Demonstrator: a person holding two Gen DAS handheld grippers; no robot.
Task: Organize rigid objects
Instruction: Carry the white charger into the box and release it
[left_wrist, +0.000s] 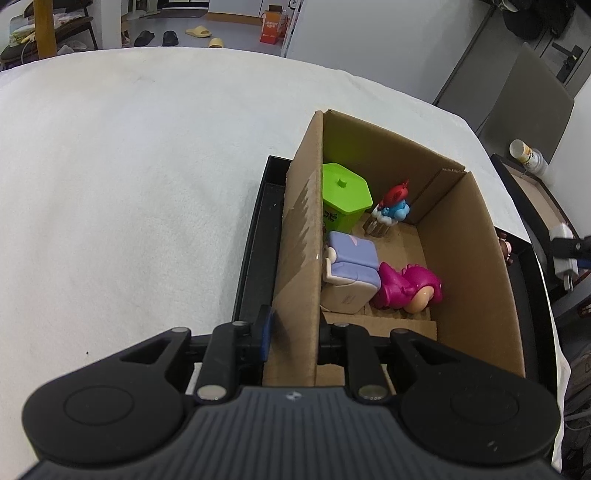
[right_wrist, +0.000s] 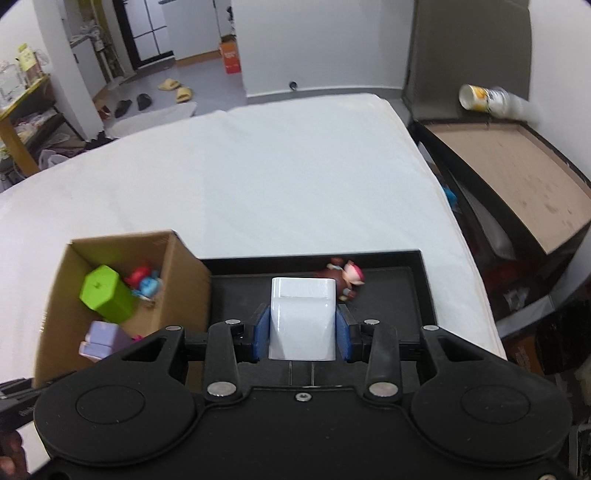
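An open cardboard box (left_wrist: 299, 236) stands on a black tray (left_wrist: 255, 258) on the white-covered table. Inside it are a green hexagonal lidded pot (left_wrist: 345, 195), a red and blue figure (left_wrist: 393, 206), a lilac and white toy (left_wrist: 351, 273) and a magenta figure (left_wrist: 410, 288). My left gripper (left_wrist: 295, 334) is shut on the box's left wall near its front corner. My right gripper (right_wrist: 303, 325) is shut on a white plug adapter (right_wrist: 303, 317), held above the tray (right_wrist: 417, 295). A small brown figure with a red cap (right_wrist: 343, 277) lies on the tray beyond the adapter.
The white table cover (right_wrist: 277, 177) stretches far behind the box and tray. To the right of the table sits a large open carton (right_wrist: 517, 177) with a paper cup (right_wrist: 484, 98) at its back. The table's right edge runs close to the tray.
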